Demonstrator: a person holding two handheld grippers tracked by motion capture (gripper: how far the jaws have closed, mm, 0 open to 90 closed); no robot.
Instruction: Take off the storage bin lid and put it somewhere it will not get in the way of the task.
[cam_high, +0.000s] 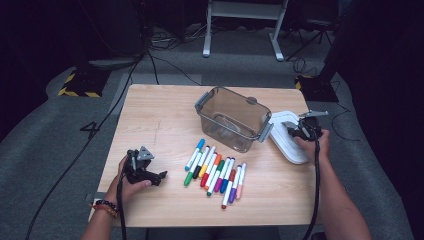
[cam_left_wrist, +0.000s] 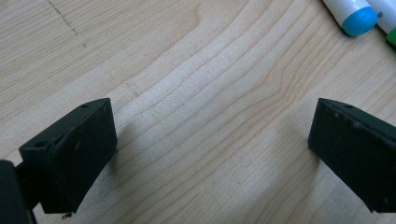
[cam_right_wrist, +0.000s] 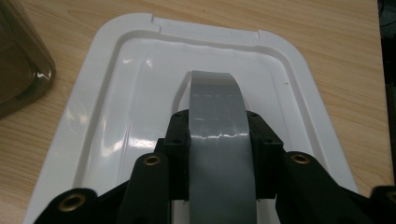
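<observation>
Right gripper (cam_right_wrist: 219, 140) clamping grey handle (cam_right_wrist: 217, 107) of white lid (cam_right_wrist: 112, 93) lying on table (cam_high: 150, 115) beside clear box (cam_high: 235, 117); keeping lid level w/ squeeze centred; left gripper (cam_left_wrist: 210, 154) resting wide apart near markers (cam_high: 212, 172).

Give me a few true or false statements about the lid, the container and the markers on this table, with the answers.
1. The right gripper grips the grey handle of the white lid. True.
2. The lid sits on the clear container. False: it lies on the table beside it.
3. The left gripper holds a marker. False: its jaws stand open over bare wood.
4. The markers lie on the table in front of the container. True.
</observation>
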